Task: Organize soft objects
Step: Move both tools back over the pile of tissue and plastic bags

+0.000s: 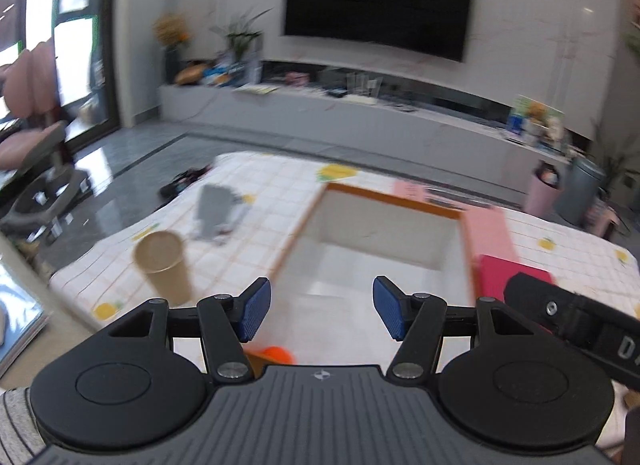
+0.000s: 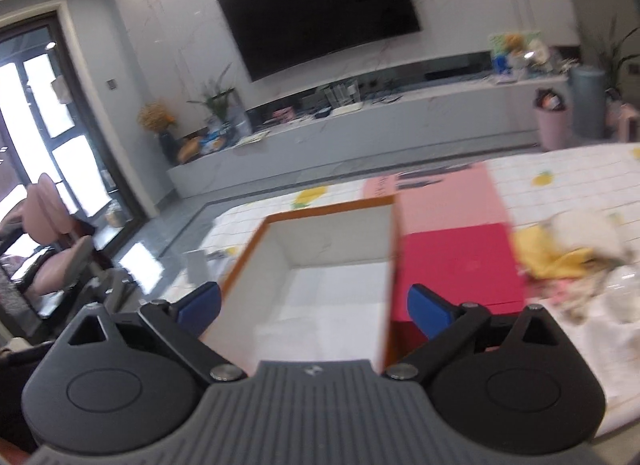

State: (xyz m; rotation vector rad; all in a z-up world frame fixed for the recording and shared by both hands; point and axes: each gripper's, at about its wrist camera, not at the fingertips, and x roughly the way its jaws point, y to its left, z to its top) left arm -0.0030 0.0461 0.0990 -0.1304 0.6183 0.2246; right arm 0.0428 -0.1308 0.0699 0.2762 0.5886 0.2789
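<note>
An open box with an orange rim (image 1: 392,197) and a white inside stands on the checked tablecloth (image 1: 256,173), straight ahead of both grippers. My left gripper (image 1: 323,309) hangs open over the box's near side, nothing between its blue pads. My right gripper (image 2: 314,307) is open wide above the same box (image 2: 332,209), also holding nothing. A pile of soft things, a yellow cloth (image 2: 552,257) and a white one (image 2: 588,233), lies right of the boxes. A grey cloth (image 1: 218,213) lies left of the box. The picture is blurred.
A red box (image 2: 460,265) and a pink box (image 2: 448,201) sit against the open box's right side. A paper cup (image 1: 164,265) stands near the table's left edge. Something orange (image 1: 276,353) shows under my left gripper. A pink chair (image 1: 28,113) and a TV wall lie beyond.
</note>
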